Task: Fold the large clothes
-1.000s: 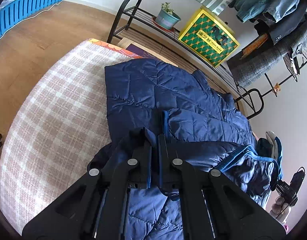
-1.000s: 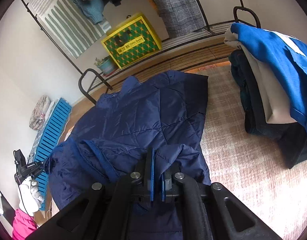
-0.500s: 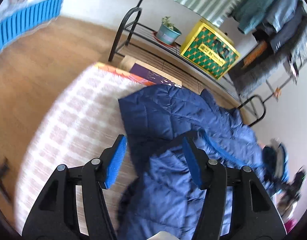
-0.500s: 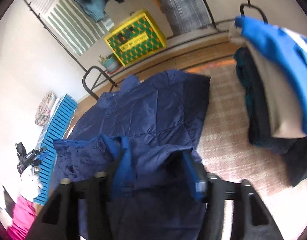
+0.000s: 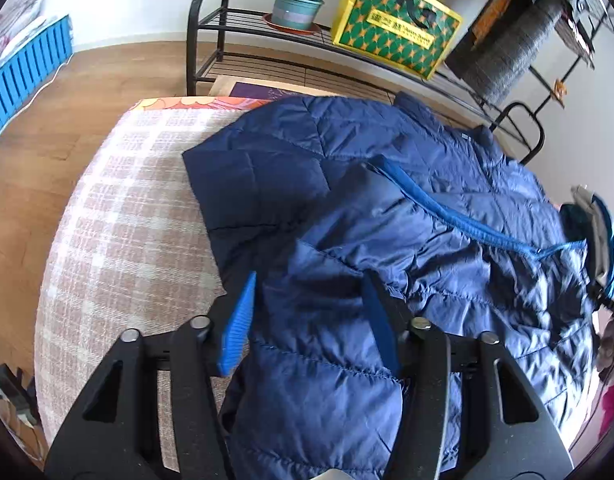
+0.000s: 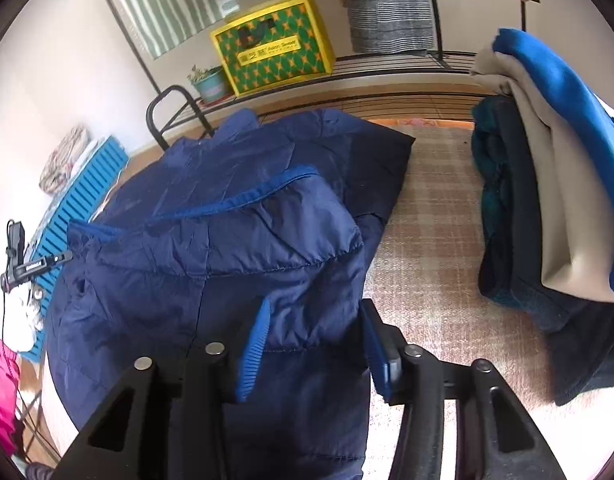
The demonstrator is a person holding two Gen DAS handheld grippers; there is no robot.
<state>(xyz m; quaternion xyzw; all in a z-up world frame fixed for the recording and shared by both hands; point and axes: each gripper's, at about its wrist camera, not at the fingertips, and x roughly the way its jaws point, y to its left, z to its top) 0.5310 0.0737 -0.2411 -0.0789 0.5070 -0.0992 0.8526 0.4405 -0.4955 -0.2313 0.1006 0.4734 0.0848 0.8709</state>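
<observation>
A navy quilted jacket (image 5: 387,208) with bright blue trim lies folded over on the checked bed cover (image 5: 119,216). My left gripper (image 5: 311,312) hangs over the jacket's near left part. Its jaws stand apart and are closing, with a puffed fold of jacket between them that neither blue pad presses. The same jacket (image 6: 211,240) fills the middle of the right wrist view. My right gripper (image 6: 313,340) straddles its near right edge, jaws apart and closing around the fabric without a pinch. The checked cover (image 6: 431,240) lies to the right of that edge.
A pile of folded clothes (image 6: 547,200), blue and grey on top, sits on the bed at the right. Behind the bed stands a black rack (image 5: 211,36) with a potted plant (image 5: 295,8) and a yellow-green box (image 5: 395,36). A blue slatted crate (image 5: 23,80) rests on the wooden floor.
Both grippers were shut on jacket fabric a second ago. They let it go, opened wide, sank toward the jacket, and their jaws now stand narrower than half a second ago.
</observation>
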